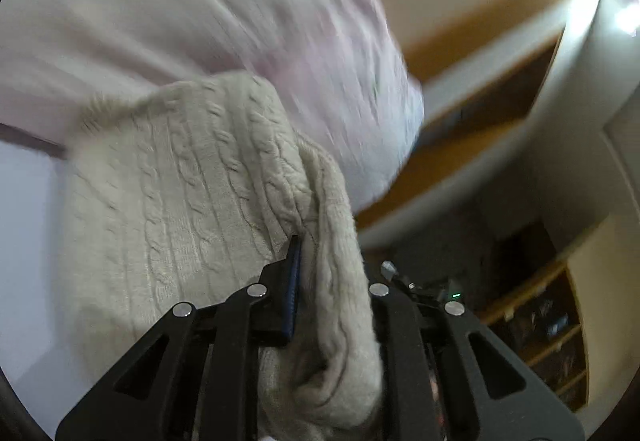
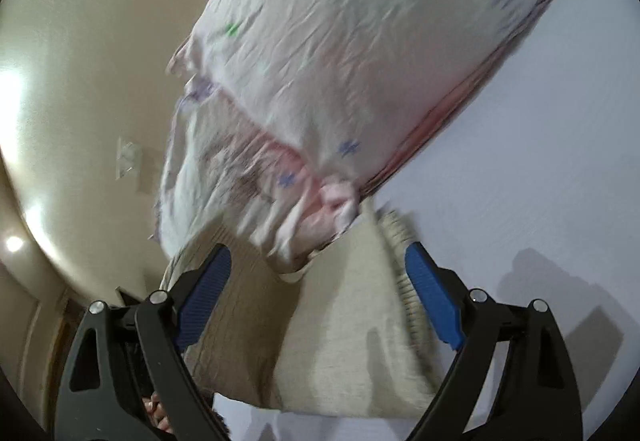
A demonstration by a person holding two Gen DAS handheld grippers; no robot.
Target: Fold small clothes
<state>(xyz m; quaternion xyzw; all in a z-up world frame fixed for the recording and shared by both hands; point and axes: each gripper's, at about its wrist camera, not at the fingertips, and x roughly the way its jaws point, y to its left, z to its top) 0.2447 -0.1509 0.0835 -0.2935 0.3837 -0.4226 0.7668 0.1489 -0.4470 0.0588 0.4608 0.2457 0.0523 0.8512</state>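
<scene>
A cream cable-knit sweater (image 1: 176, 181) fills the lower left of the left wrist view. My left gripper (image 1: 320, 265) is shut on a bunched fold of it, which bulges between the fingers and hides the right pad. In the right wrist view the same cream sweater (image 2: 344, 329) lies on a white table (image 2: 540, 169). My right gripper (image 2: 316, 293) is open, its blue pads (image 2: 432, 301) wide apart on either side of the sweater, holding nothing. A pale pink and white printed cloth (image 2: 340, 61) lies blurred just beyond the sweater and also shows in the left wrist view (image 1: 200, 9).
The white table surface (image 1: 28, 241) shows at left. A cream wall with ceiling lights (image 2: 12, 241) is at the left of the right wrist view. Wooden shelving (image 1: 540, 321) and a brown ledge (image 1: 460, 145) stand beyond the table edge.
</scene>
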